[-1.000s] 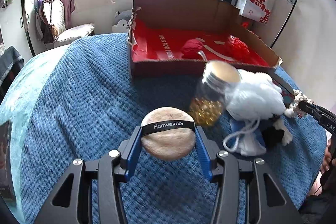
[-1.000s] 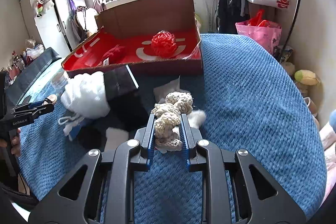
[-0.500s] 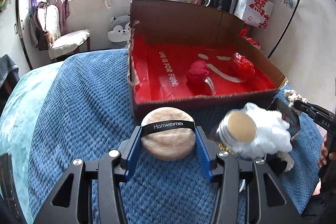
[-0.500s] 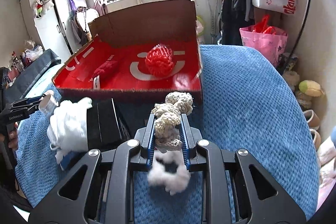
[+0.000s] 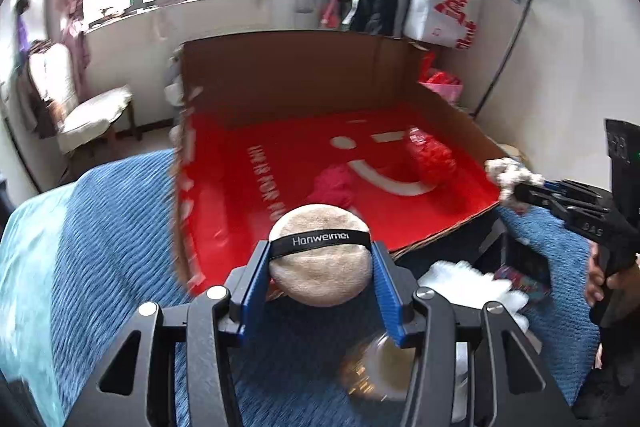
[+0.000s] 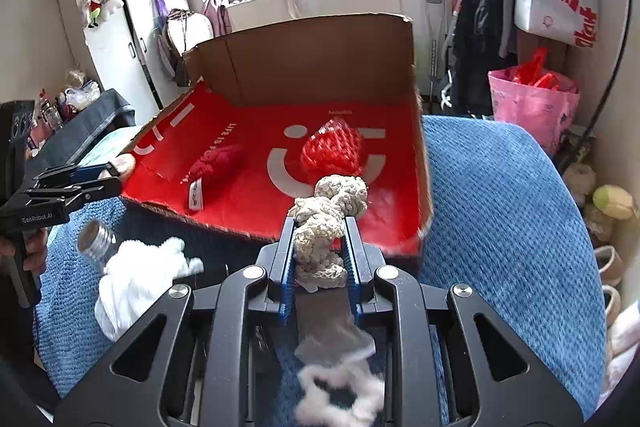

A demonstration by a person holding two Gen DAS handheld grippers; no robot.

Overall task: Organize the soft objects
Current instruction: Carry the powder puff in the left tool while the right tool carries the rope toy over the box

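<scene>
Left gripper (image 5: 320,269), fingers part-spread, clamps a round beige puff (image 5: 320,261) by its edges; a black band reading "Hanweimei" crosses the puff's upper face. The puff is held off the blue blanket (image 5: 112,235) at the near rim of the box (image 5: 280,75), an open cardboard tray with a red printed floor and a tall brown back wall. Right gripper (image 6: 318,247), fingers narrow, grips a cream knotted rope (image 6: 324,223) whose upper knots project beyond the fingertips, also at the box's near rim. In the left wrist view the right gripper (image 5: 516,187) enters from the right with the rope (image 5: 506,177) at the box's right front corner. In the box lie a dark red plush (image 6: 214,167) to the left and a red knitted ball (image 6: 332,151) on the white smile print. On the blanket in front of the box: a white fluffy cloth (image 6: 132,283) with a jar (image 6: 96,239) touching its left side, and a white scrunchie (image 6: 340,395) below the right gripper, blurred.
</scene>
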